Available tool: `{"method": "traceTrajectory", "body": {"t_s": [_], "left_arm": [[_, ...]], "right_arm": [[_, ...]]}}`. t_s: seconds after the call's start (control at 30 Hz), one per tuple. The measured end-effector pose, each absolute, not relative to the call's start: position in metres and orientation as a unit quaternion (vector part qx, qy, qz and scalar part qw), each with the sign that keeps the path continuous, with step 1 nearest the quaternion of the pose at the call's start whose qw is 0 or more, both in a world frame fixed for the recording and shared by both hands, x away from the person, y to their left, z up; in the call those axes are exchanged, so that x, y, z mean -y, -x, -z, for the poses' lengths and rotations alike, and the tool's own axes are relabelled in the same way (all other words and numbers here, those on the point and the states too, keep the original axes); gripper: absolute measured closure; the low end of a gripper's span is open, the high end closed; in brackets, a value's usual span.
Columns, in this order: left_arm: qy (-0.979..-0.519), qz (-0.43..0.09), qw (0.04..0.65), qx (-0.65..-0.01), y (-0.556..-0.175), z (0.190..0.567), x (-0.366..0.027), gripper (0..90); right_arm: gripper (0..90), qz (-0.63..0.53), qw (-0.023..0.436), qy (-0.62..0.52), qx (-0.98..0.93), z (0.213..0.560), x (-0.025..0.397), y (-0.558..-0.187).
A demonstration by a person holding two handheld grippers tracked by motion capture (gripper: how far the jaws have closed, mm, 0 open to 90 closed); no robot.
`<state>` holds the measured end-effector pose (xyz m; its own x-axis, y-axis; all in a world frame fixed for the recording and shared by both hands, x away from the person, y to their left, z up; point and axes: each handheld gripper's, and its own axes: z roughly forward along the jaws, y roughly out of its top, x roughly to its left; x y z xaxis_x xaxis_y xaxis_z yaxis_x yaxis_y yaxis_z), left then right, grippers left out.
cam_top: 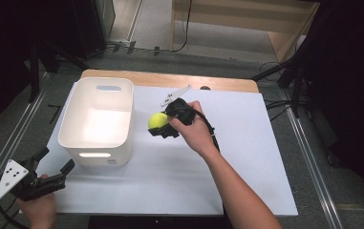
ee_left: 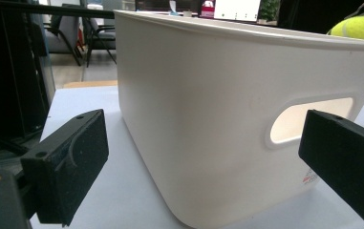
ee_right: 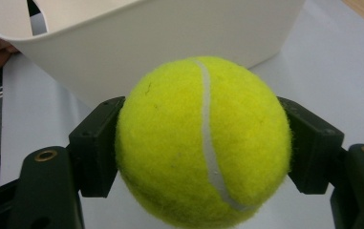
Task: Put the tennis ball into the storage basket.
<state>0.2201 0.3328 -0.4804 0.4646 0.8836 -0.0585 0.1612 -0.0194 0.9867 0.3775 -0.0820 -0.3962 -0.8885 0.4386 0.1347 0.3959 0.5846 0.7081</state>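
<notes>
A yellow tennis ball (cam_top: 157,121) is held off the white board, just right of the white plastic bin (cam_top: 98,119). My right gripper (cam_top: 163,125) is shut on it; in the right gripper view the ball (ee_right: 203,140) is clamped between both black jaws, with the bin's wall (ee_right: 170,43) close behind. My left gripper (cam_top: 54,162) rests at the board's near left corner, open and holding nothing, pointed at the bin's near wall (ee_left: 227,124) with its handle slot (ee_left: 308,119). The ball (ee_left: 358,27) peeks over the bin's far rim there.
The bin is empty inside and stands on a white board (cam_top: 246,162) that covers a wooden table (cam_top: 170,78). A grey three-cornered plate (cam_top: 175,94) sticks out behind the right hand. Black stands and cables ring the table.
</notes>
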Motion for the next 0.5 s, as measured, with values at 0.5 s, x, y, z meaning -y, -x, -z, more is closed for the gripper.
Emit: {"method": "traceTrajectory", "body": {"t_s": [0.5], "left_arm": [[-0.638,-0.316,0.573,-0.407,-0.220,0.480,-0.334,2.8]], "right_arm": [[24.0,-0.403,0.013,-0.223,-0.888,0.383,0.069,-0.383]]}}
